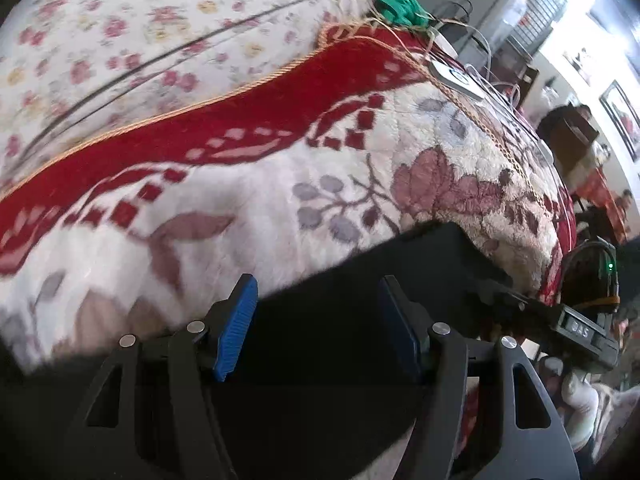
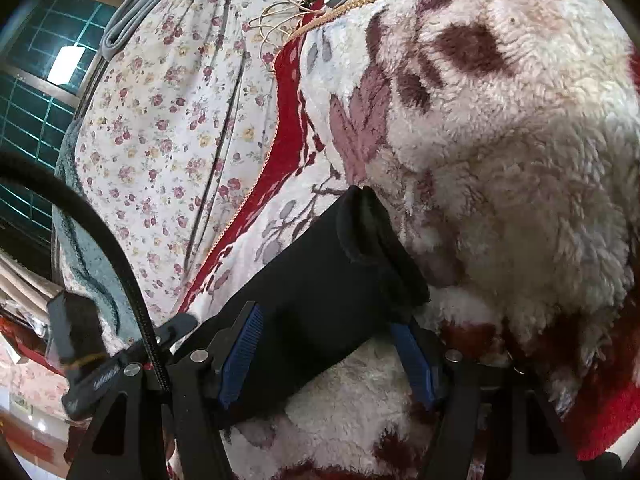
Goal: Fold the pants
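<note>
Pants (image 2: 320,280): black, smooth cloth, folded into a compact band lying on the plush floral blanket (image 2: 500,160).
Left gripper (image 1: 316,320): fingers spread, released, poised over the pants' near part.
Right gripper (image 2: 328,356): fingers apart, straddling the band's end; contact unclear, likely squaring the fold.
Blanket texture: deep fleece, red border, corded edge.

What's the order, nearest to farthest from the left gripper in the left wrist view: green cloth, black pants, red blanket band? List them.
1. black pants, lying between the open jaws of the left gripper.
2. red blanket band, running across the middle of the bed.
3. green cloth, at the far edge, upper right.
</note>
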`<state>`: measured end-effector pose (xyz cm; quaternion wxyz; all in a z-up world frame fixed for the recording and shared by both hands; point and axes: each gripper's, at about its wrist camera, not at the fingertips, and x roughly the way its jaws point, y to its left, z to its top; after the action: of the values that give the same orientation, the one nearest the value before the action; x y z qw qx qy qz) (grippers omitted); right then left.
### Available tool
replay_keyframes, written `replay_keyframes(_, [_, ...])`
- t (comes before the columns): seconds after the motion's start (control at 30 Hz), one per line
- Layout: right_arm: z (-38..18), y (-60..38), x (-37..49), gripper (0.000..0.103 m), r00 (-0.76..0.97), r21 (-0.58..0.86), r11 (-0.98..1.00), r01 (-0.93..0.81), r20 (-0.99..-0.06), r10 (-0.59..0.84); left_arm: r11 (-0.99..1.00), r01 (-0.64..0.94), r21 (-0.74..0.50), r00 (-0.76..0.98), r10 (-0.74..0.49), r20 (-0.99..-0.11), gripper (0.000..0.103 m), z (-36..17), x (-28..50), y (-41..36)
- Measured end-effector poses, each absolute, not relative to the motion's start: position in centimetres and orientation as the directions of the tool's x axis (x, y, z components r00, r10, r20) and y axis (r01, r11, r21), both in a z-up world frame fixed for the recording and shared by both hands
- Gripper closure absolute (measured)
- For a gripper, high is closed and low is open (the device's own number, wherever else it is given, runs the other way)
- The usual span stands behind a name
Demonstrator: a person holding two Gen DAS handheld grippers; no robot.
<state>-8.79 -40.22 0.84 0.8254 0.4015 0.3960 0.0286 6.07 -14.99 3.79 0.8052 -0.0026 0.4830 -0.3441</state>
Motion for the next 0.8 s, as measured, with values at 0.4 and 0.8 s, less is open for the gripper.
replay_keyframes(0.4, [0.3, -41.3, -9.0, 0.04, 0.708, 0.753, 0.613, 0.238, -0.567, 0.422, 0.549, 0.787, -0.282, 0.062, -0.525, -0.849, 0.04, 1.1, 7.5, -22.1])
replay_keyframes(0.8, [-0.3, -41.1, -8.2, 0.079, 0.708, 0.765, 0.604, 0.222, -0.552, 0.44, 0.469, 0.846, -0.252, 0.055, -0.547, -0.835, 0.075, 0.9, 6.6, -23.3])
